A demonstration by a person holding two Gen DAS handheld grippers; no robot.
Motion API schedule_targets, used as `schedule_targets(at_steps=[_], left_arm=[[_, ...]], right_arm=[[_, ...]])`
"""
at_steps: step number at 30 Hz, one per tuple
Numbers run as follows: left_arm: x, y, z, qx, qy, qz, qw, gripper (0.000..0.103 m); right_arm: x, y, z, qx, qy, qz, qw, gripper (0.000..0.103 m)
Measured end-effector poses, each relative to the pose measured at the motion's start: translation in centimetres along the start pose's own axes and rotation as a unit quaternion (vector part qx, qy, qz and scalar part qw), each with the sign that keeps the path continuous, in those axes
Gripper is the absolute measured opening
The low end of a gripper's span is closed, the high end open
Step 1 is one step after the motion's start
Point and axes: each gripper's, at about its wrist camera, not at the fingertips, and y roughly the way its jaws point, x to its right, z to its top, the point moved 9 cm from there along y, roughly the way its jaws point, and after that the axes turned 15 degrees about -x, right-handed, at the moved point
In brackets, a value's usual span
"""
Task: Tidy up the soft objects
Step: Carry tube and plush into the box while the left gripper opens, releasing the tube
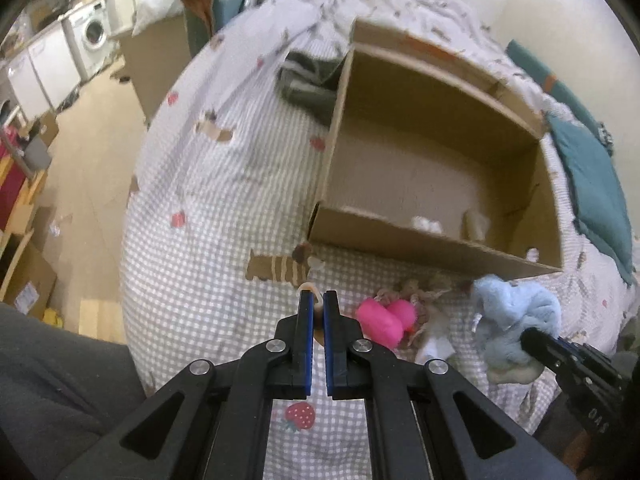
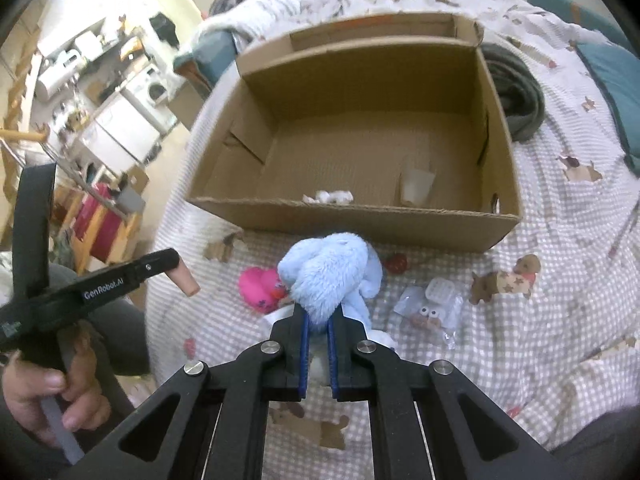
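Observation:
A cardboard box [image 1: 432, 246] [image 2: 352, 220] stands open on the checked bedspread, with a small white fluffy thing [image 2: 330, 197] and a pale cup-like thing [image 2: 416, 186] inside. My right gripper [image 2: 318, 312] is shut on a light blue plush toy [image 2: 328, 272] [image 1: 516, 316], just in front of the box. My left gripper [image 1: 318, 300] is shut on a small tan, finger-shaped soft object [image 2: 185, 280] [image 1: 312, 289], left of the plush. A pink plush toy [image 1: 384, 320] [image 2: 260, 286] lies on the bed between the two grippers.
A small doll [image 2: 516, 278] and a clear packet with googly eyes [image 2: 430, 308] lie on the bedspread at the right. A dark grey garment [image 2: 516, 96] lies beside the box. A teal pillow [image 1: 596, 184] is beyond it. The bed's edge and floor [image 1: 92, 184] are at the left.

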Motion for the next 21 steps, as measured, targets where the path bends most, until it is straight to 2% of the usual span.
schedule_targets(at_steps=[3, 5, 6, 8, 10, 14, 19, 21], left_arm=[[0.1, -1.5, -0.3, 0.019, 0.005, -0.022, 0.9996, 0.004], [0.2, -3.0, -0.3, 0.039, -0.003, -0.06, 0.9974, 0.004], [0.4, -3.8, -0.3, 0.048, 0.003, -0.067, 0.9966, 0.004], [0.8, -5.4, -0.3, 0.068, 0.021, -0.056, 0.9959, 0.004], [1.4, -6.5, -0.1, 0.078, 0.04, -0.047, 0.995, 0.004], [2.6, -8.0, 0.7, 0.084, 0.059, -0.061, 0.9928, 0.004], [4.4, -10.6, 2.7, 0.111, 0.092, -0.074, 0.9868, 0.004], [5.4, -11.4, 3.6, 0.115, 0.107, -0.099, 0.9826, 0.004]], right_arm=[[-0.1, -1.5, -0.4, 0.018, 0.012, 0.021, 1.0, 0.009], [-0.1, -2.4, -0.6, 0.028, 0.022, 0.035, 0.999, 0.009], [0.0, -2.8, -0.7, 0.033, 0.026, 0.043, 0.998, 0.009], [0.2, -4.0, -0.9, 0.042, 0.032, 0.052, 0.997, 0.009], [-0.2, -5.2, -0.8, 0.054, 0.022, 0.044, 0.997, 0.009], [-0.9, -7.9, 0.1, 0.079, 0.004, 0.035, 0.996, 0.009], [-1.0, -11.3, 2.0, 0.11, -0.004, 0.036, 0.993, 0.009], [-1.0, -12.3, 3.2, 0.12, -0.011, 0.034, 0.992, 0.009]])
